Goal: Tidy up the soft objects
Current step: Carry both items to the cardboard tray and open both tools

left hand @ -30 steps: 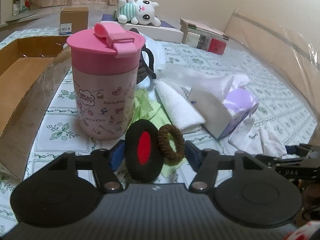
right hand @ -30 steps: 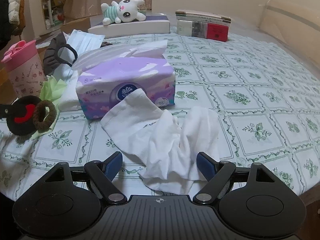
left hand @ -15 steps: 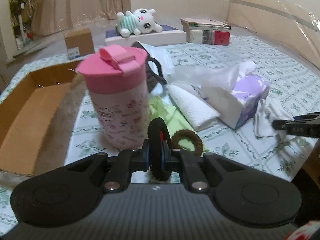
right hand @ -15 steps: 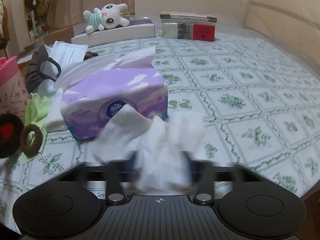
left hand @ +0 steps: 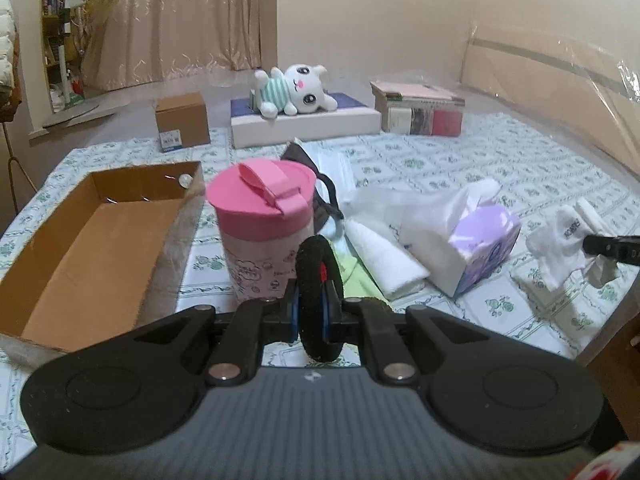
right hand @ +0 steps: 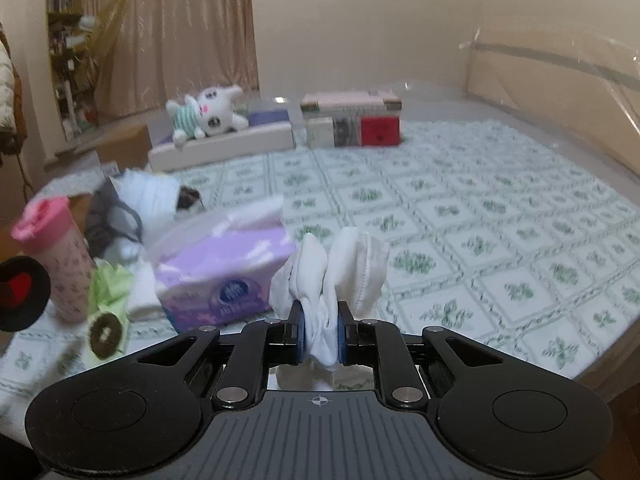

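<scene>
My left gripper (left hand: 312, 312) is shut on a round black pad with a red heart (left hand: 318, 280), held edge-on above the bed; it also shows at the left edge of the right wrist view (right hand: 20, 294). My right gripper (right hand: 320, 332) is shut on a white sock (right hand: 340, 268), lifted off the bed; the sock also shows in the left wrist view (left hand: 560, 244). A brown hair tie (right hand: 105, 334) lies on a green cloth (right hand: 110, 284). An open cardboard box (left hand: 92, 240) sits to the left.
A pink-lidded cup (left hand: 262, 232) stands just ahead of the left gripper. A purple tissue pack (left hand: 476, 248), a folded white towel (left hand: 384, 256), dark and white face masks (right hand: 132, 208), a plush bunny (left hand: 294, 94), books (left hand: 420, 114) and a small carton (left hand: 182, 124) lie on the bed.
Both grippers shut, the left on the black pad and the right on the white sock, and both have lifted them off the bed. The hair tie stayed on the green cloth.
</scene>
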